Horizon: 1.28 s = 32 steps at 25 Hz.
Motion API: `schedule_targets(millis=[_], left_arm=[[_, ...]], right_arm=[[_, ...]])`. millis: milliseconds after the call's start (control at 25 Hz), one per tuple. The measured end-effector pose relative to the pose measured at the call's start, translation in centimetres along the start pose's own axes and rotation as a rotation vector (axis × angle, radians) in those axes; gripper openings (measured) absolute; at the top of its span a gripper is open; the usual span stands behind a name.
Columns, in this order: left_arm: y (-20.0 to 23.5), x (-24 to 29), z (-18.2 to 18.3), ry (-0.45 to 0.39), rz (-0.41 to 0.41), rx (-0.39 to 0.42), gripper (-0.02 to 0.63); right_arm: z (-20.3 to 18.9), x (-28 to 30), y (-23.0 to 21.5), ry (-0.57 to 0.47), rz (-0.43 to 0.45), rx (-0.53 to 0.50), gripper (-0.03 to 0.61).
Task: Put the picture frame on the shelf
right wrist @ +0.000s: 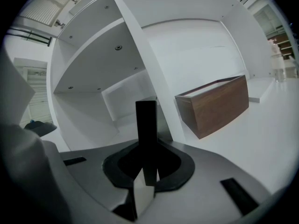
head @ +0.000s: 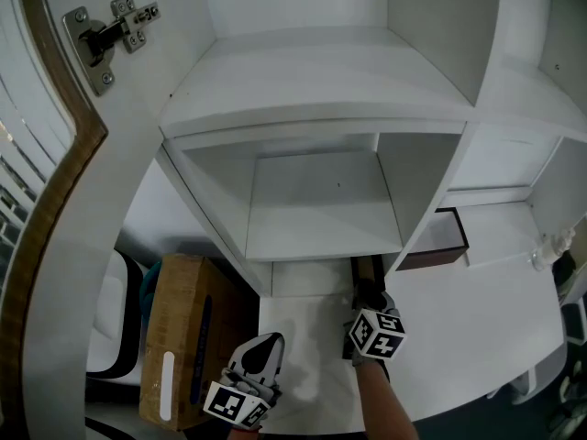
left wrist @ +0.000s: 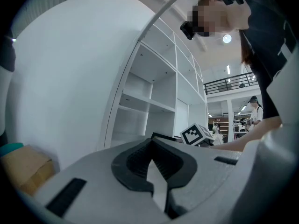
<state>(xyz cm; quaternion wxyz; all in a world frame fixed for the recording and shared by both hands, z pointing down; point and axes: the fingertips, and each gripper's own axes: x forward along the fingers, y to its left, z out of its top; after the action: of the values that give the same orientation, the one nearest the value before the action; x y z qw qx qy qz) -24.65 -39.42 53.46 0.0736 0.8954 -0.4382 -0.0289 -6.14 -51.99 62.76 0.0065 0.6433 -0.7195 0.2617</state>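
Black flat picture frame (right wrist: 145,125), white boxy shelf (head: 312,218)

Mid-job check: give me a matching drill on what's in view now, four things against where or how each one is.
Things:
1. picture frame
2. wooden box
3. cardboard box
4. left hand-held gripper

Places or states:
A. jaws together, nothing between them
B. low at the left, outside the shelf unit
C. clamped in the right hand-held gripper
D. on the white surface, right of the divider panel

Pairs: 1-C, 2-D, 3-B, 4-A.
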Motion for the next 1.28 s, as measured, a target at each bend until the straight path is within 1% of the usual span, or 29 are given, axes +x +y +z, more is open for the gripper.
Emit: schedule_targets(millis=[160, 320, 520, 680, 1000, 1160, 1280], left_arm=[[-0.1, -0.2, 0.0, -0.002, 0.0, -0.002, 0.003], [-0.3, -0.3, 0.0, -0.004, -0.003, -0.006, 0.003], [-0.7, -0.3, -0.3, 0.003, -0.004, 0.003, 0.003], [-0.9, -0.4, -0.5, 0.01, 0.008, 0.001, 0.003], [-1.3, -0.5, -0.5, 0.011, 0.033, -0.021, 0.003], [-1.7, -0.4, -0.2, 0.013, 0.04, -0.022, 0.003], [-2.1, -0.4, 0.2, 0.01, 0.045, -0.02, 0.003]], right_arm=[[0.0, -0.3, 0.3, 0.003, 0.021, 0.0, 0.035], [-0.3, -0.7, 0.5, 0.019, 0.051, -0.007, 0.097], [-0.7, -1.6, 0.6, 0.047, 0.084, -0.031, 0.132], [-1.4, -2.6, 0.5, 0.078, 0.106, -0.05, 0.147], [-2.6, -5.4, -0.1, 0.133, 0.161, -0.086, 0.147], [-2.1, -6.9, -0.6, 0.132, 0.181, -0.105, 0.146], [-1.1, -8.1, -0.6, 0.11, 0.215, -0.126, 0.092]])
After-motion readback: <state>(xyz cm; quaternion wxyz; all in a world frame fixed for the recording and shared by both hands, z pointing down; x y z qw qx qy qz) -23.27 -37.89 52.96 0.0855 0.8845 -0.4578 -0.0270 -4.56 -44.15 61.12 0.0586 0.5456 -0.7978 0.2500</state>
